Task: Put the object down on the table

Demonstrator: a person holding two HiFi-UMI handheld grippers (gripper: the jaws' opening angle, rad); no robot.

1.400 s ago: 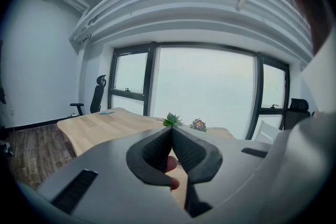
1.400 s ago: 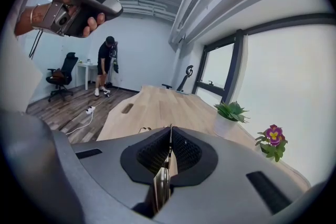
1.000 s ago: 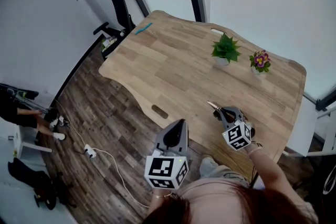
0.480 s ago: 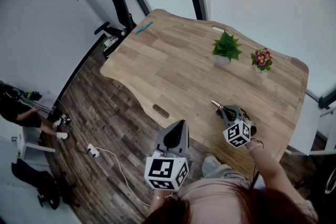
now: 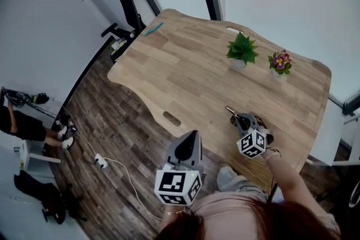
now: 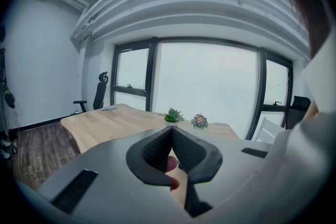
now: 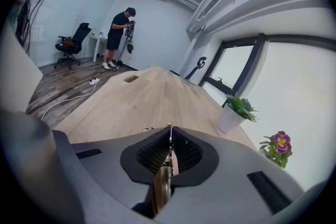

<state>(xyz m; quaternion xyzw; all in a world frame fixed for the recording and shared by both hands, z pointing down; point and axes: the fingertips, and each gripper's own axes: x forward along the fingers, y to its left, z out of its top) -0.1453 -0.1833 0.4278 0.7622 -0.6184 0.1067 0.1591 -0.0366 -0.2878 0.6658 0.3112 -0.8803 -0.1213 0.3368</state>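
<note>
1. Right tongs (image 5: 237,118): the jaws are closed on the object (image 5: 230,111), a slim piece with a brownish handle and a thin metal tip. In the right gripper view, the handle (image 7: 161,186) runs back between the pads and the tip stands just past the jaw ends of the right tongs (image 7: 169,139).
2. Position of the object: held over the near right part of the tabletop (image 5: 185,64), with the tip pointing toward the middle of the tabletop. Whether it touches the wood cannot be told.
3. Left tongs (image 5: 194,132): the jaws are closed tip to tip, with nothing between them. In the left gripper view, a fingertip (image 6: 170,164) shows behind the pads of the left tongs (image 6: 171,131). These tongs are held off the near edge of the tabletop.
4. On the tabletop, far side: a green potted plant (image 5: 242,50) and, beside it, a small flowering plant (image 5: 279,63), both well apart from the object. A blue item (image 5: 153,30) lies near the far left corner.
5. Surroundings: an office chair (image 5: 126,3) stands beyond the tabletop, and a white power strip (image 5: 97,163) with its cable lies on the wooden floor.
</note>
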